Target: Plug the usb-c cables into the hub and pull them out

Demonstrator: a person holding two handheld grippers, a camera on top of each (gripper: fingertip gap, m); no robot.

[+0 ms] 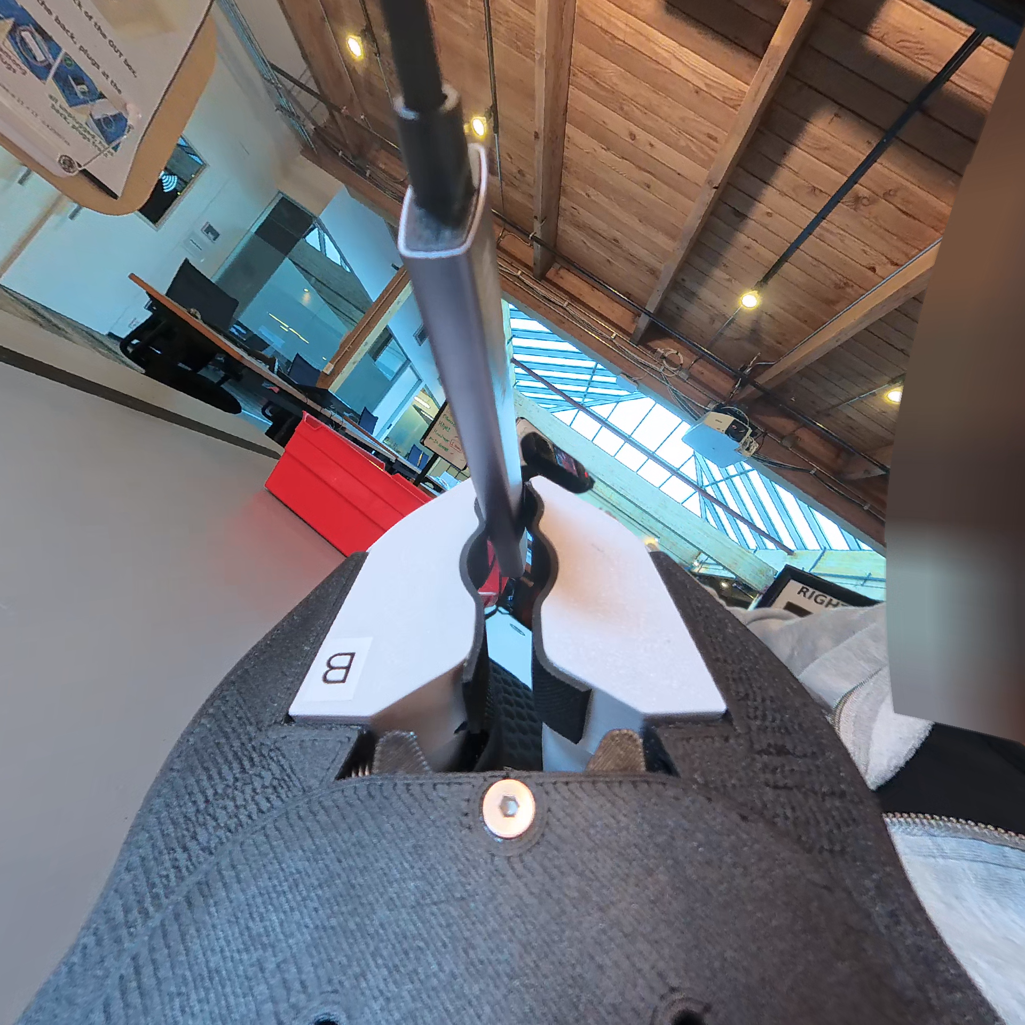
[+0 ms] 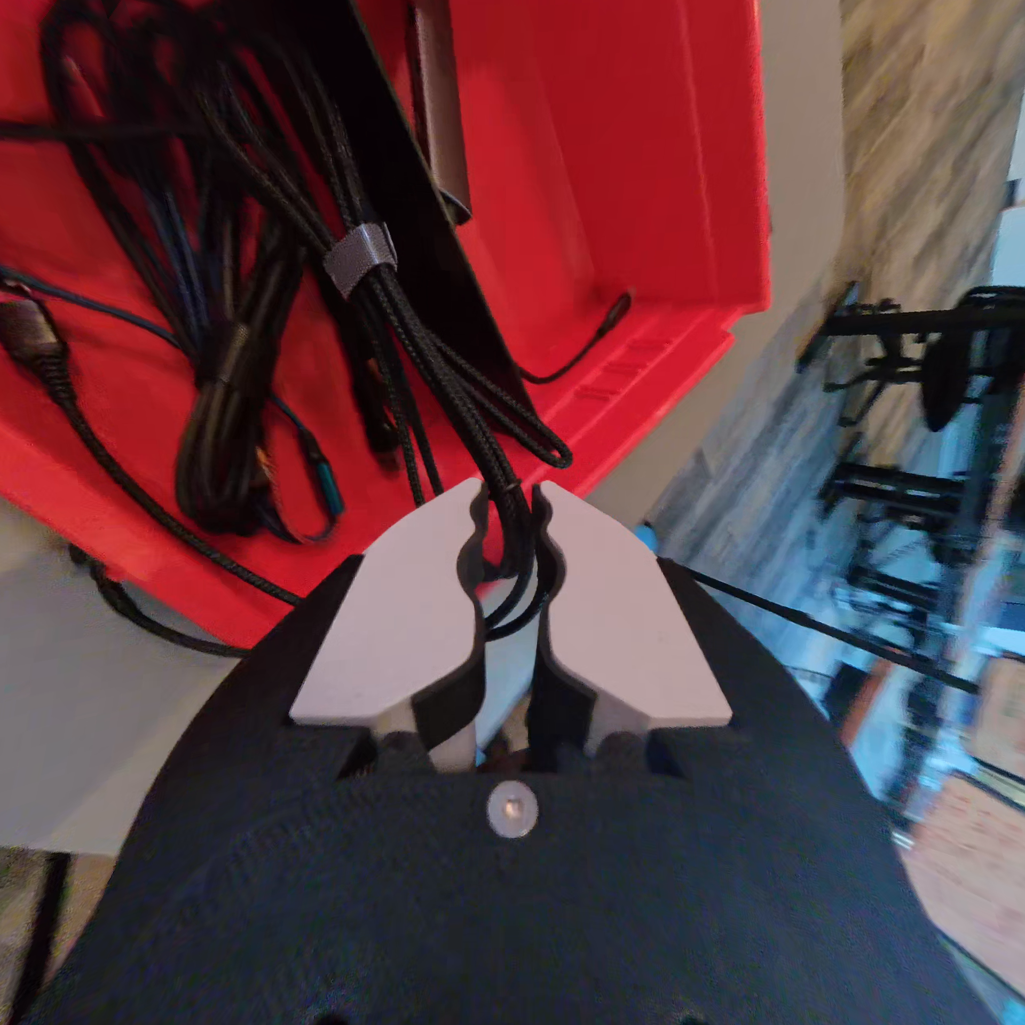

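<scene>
Two claws clamped: left claw [image 1: 502, 518] on grey hub [image 1: 460, 355], right claw [image 2: 507, 516] on braided cable bundle [image 2: 444, 377], plugs hidden.

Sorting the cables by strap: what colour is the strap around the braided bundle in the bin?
Grey strap; right wrist view shows it best.

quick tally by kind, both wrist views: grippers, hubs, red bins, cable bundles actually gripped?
Two-finger grey-padded grippers: 2 (left gripper, right gripper)
Slim grey metal hub: 1, clamped upright in the left gripper
Red plastic bin: 1
Black braided cable bundle gripped: 1, in the right gripper; more cables lie loose in the bin, too tangled to count
Total: 5
</scene>
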